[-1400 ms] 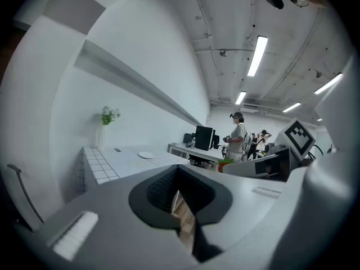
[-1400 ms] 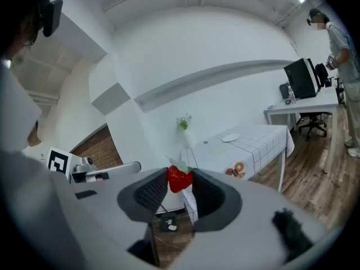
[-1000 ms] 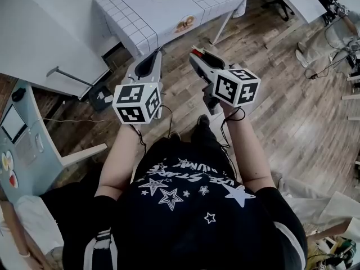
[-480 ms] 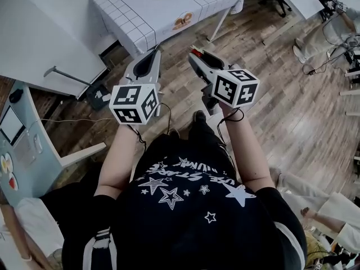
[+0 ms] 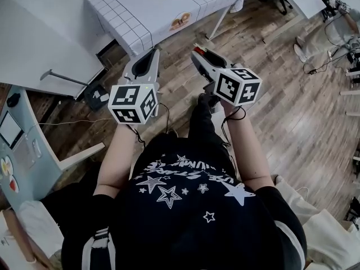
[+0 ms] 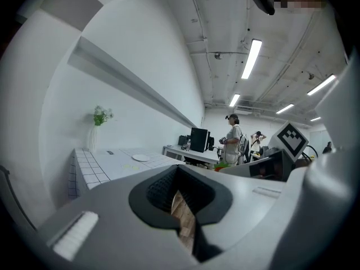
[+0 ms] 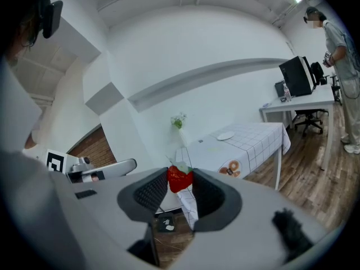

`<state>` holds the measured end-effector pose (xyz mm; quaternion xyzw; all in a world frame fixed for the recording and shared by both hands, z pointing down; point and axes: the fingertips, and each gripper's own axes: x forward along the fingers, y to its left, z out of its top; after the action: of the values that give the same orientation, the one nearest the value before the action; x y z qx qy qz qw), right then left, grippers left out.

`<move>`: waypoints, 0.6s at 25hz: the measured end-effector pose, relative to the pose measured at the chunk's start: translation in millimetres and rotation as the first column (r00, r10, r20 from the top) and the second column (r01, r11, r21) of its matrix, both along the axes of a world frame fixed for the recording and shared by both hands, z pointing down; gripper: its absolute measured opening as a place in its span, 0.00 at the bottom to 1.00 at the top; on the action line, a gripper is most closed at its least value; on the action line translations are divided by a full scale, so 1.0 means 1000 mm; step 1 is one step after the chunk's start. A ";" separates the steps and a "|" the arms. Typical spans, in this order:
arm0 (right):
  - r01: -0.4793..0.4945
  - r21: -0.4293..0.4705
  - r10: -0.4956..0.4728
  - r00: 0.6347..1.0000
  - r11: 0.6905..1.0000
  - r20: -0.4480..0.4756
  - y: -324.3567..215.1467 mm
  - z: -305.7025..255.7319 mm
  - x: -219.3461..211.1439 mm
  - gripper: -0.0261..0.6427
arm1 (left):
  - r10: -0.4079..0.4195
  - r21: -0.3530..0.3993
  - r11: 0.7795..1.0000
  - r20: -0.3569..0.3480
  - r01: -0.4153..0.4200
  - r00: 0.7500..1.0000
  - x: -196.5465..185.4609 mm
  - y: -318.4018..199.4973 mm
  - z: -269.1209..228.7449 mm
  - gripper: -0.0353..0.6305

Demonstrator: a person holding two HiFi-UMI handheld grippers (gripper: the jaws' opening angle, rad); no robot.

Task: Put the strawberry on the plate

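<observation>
A red strawberry (image 7: 179, 179) with green leaves sits between the tips of my right gripper (image 7: 180, 180), which is shut on it; in the head view it shows as a red spot (image 5: 196, 52) at that gripper's front. My left gripper (image 6: 178, 173) is beside it on the left, shut and holding nothing. Ahead stands a table (image 7: 247, 142) with a white checked cloth. On it lies a small white plate (image 7: 225, 136), seen from the left gripper view as a flat disc (image 6: 141, 158). Both grippers are held in the air short of the table (image 5: 163, 10).
A vase with green flowers (image 7: 178, 121) stands at the table's far corner by the white wall. A desk with a monitor (image 7: 296, 76) and a chair is to the right, with a person (image 6: 233, 142) standing there. A blue cabinet (image 5: 22, 145) is at the left on the wooden floor.
The person's leg has stepped forward below the right gripper, and the table has slid a little leftward in the head view. Both grippers keep their pose; the strawberry stays gripped.
</observation>
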<state>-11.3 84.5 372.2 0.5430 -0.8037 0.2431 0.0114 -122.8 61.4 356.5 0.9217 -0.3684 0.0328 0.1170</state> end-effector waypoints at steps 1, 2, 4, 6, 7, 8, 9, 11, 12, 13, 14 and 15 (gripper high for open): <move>0.009 -0.001 -0.009 1.000 1.000 0.002 -0.007 0.001 0.001 0.26 | -0.012 -0.002 1.000 0.003 0.012 1.000 0.000 -0.007 0.001 0.06; 0.020 -0.002 -0.020 1.000 1.000 0.003 -0.015 0.003 0.003 0.25 | -0.026 -0.006 1.000 0.005 0.026 1.000 0.001 -0.014 0.002 0.06; 0.035 -0.003 -0.035 0.999 0.999 0.006 -0.031 0.005 0.010 0.26 | -0.045 -0.009 0.999 0.011 0.046 0.999 0.006 -0.027 0.003 0.06; 0.042 0.000 -0.042 0.999 0.999 0.011 -0.048 0.004 0.022 0.26 | -0.055 -0.006 0.998 0.019 0.055 0.998 0.015 -0.041 0.004 0.06; 0.047 0.002 -0.047 0.999 0.999 0.015 -0.057 0.004 0.027 0.26 | -0.064 -0.006 0.998 0.024 0.064 0.998 0.020 -0.049 0.005 0.06; 0.057 0.002 -0.057 0.998 0.998 0.021 -0.066 0.004 0.033 0.26 | -0.077 -0.010 0.997 0.026 0.077 0.997 0.024 -0.057 0.005 0.06; 0.069 0.001 -0.069 0.997 0.998 0.026 -0.076 0.004 0.038 0.26 | -0.092 -0.015 0.996 0.025 0.092 0.995 0.028 -0.066 0.006 0.06; 0.097 -0.004 -0.097 0.995 0.995 0.033 -0.093 0.005 0.048 0.26 | -0.121 -0.022 0.992 0.024 0.122 0.992 0.037 -0.082 0.006 0.06; 0.110 -0.008 -0.110 0.993 0.994 0.035 -0.102 0.005 0.053 0.25 | -0.133 -0.023 0.991 0.026 0.133 0.991 0.043 -0.089 0.006 0.06; 0.123 -0.012 -0.122 0.992 0.992 0.038 -0.111 0.005 0.060 0.25 | -0.143 -0.025 0.989 0.029 0.143 0.989 0.049 -0.096 0.005 0.06; 0.134 -0.015 -0.133 0.990 0.991 0.040 -0.120 0.005 0.067 0.25 | -0.152 -0.026 0.988 0.033 0.153 0.988 0.056 -0.102 0.005 0.06; 0.144 -0.017 -0.144 0.989 0.989 0.044 -0.129 0.005 0.074 0.25 | -0.162 -0.029 0.986 0.038 0.163 0.986 0.062 -0.109 0.004 0.06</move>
<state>62.6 -44.8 377.0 0.4781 -0.8383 0.2613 0.0175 -60.8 -47.6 361.0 0.8860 -0.4436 0.0454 0.1273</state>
